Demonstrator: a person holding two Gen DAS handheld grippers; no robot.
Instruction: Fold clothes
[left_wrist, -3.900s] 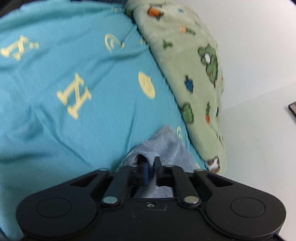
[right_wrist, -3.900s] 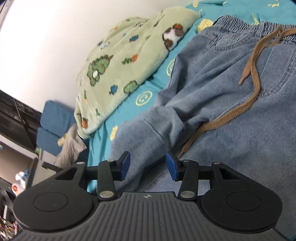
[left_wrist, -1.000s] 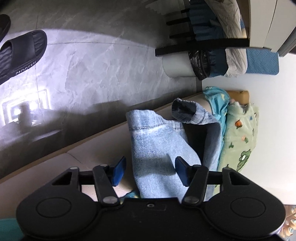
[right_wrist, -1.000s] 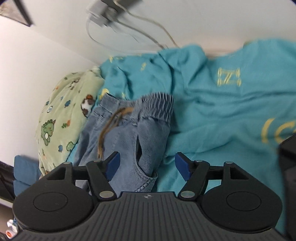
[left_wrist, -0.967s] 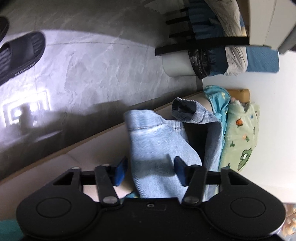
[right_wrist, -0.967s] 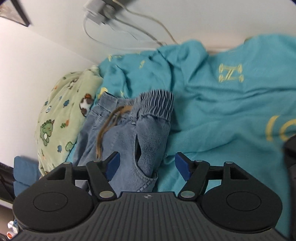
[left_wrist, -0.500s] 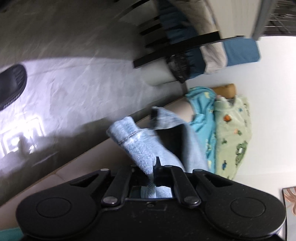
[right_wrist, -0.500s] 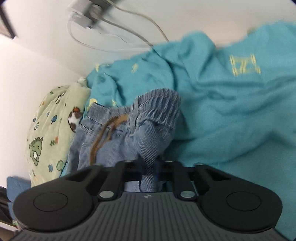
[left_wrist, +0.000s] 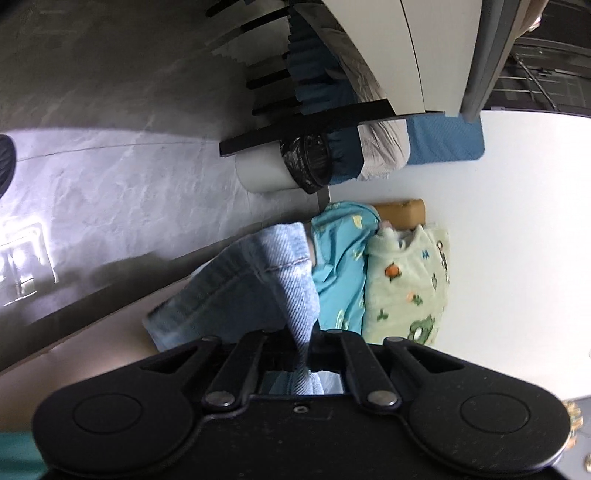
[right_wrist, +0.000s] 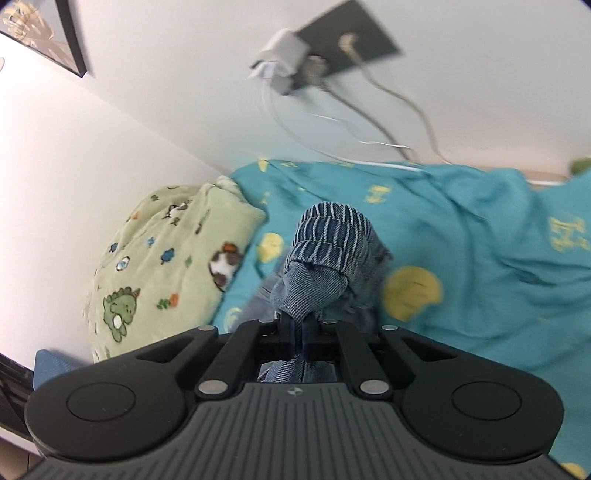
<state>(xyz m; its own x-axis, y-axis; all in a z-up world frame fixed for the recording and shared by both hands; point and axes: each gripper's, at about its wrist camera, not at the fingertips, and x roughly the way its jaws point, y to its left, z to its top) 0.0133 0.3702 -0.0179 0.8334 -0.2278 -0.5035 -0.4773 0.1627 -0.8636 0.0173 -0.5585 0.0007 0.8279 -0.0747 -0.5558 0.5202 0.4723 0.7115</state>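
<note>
Your left gripper (left_wrist: 303, 334) clenched on jeans (left_wrist: 258, 280) hem; your right gripper (right_wrist: 297, 326) clenched on gathered waistband (right_wrist: 330, 230), above teal sheet (right_wrist: 461, 236).

White walls (right_wrist: 155, 110) enclose a bed under a teal sheet (right_wrist: 480, 236), with a green dinosaur-print blanket (right_wrist: 162, 258) beside it. A dark socket plate (right_wrist: 354, 48) trails white cables, and the floor (left_wrist: 110, 177) is glossy grey marble.

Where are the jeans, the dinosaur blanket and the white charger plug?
jeans (right_wrist: 328, 236), right wrist view, on the striped stretchy waistband bunched above the tongs.
dinosaur blanket (right_wrist: 162, 266), right wrist view, on the middle of the green fleece.
charger plug (right_wrist: 282, 55), right wrist view, on the white block at the wall socket.
</note>
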